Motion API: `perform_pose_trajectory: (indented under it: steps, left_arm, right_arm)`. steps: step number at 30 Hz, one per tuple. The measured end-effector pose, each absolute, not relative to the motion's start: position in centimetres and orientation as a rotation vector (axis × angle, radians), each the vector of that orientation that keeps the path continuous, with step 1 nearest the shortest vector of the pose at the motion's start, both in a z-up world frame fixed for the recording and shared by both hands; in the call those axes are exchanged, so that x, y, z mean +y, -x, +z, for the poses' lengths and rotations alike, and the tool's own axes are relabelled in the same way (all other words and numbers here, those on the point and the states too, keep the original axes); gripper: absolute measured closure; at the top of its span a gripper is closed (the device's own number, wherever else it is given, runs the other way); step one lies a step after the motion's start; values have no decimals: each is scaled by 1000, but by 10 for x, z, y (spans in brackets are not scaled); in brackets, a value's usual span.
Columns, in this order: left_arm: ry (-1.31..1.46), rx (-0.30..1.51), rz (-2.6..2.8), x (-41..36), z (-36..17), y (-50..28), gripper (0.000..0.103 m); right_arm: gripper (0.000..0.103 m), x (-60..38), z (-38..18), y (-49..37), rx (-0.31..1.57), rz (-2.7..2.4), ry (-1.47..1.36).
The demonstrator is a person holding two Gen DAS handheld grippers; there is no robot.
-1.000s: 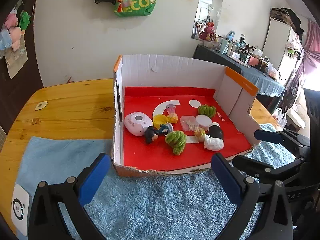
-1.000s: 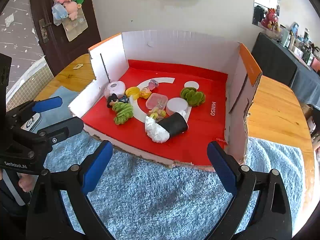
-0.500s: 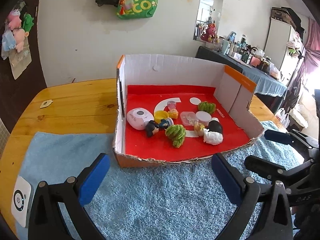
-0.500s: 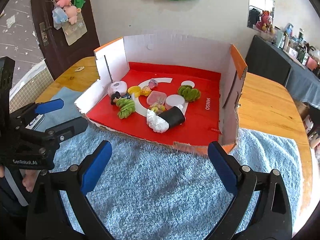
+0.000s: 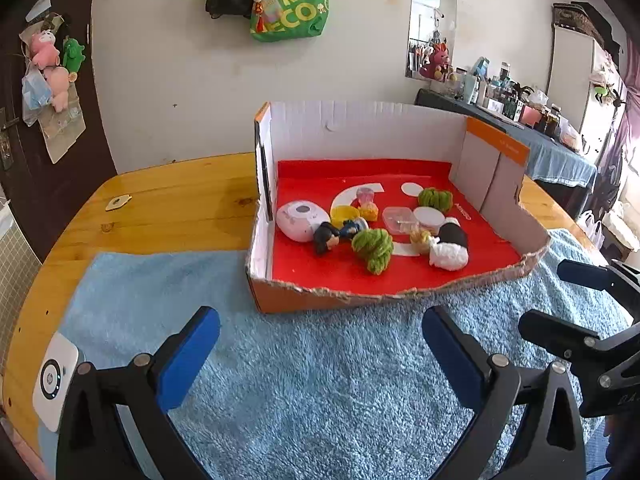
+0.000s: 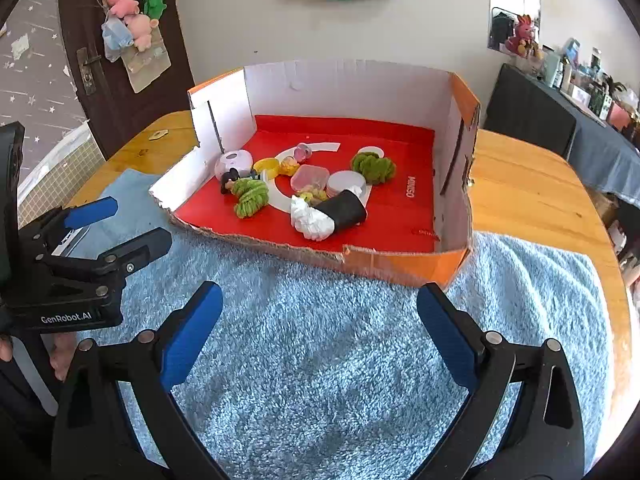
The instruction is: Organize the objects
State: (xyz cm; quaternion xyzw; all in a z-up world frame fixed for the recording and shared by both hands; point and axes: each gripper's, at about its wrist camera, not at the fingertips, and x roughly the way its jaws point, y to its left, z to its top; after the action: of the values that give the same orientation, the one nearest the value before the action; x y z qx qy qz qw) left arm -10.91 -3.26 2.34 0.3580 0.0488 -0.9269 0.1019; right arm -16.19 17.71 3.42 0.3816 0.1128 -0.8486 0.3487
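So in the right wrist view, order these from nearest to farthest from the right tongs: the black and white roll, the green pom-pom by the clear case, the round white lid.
From the right tongs:
1. Black and white roll, front of the box.
2. Round white lid, just behind the roll.
3. Green pom-pom, farther back, right of the lid.

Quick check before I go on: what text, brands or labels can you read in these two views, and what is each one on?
"MEC" over "ECO", partly hidden: green bag on the wall.
"MINISO", sideways: red floor of the cardboard box.
"GenRobot.AI": body of the left tool, seen in the right wrist view.
Orange flap print and shelf bottles: too small to read.
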Motion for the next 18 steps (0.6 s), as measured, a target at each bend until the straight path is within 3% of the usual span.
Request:
perform_pose_trajectory:
  steps: [18]
  left_arm:
    - [-1211,150,-2704,-25,-6,107,0]
  right_arm:
    - [0,194,10,158,233,-2230,-1059]
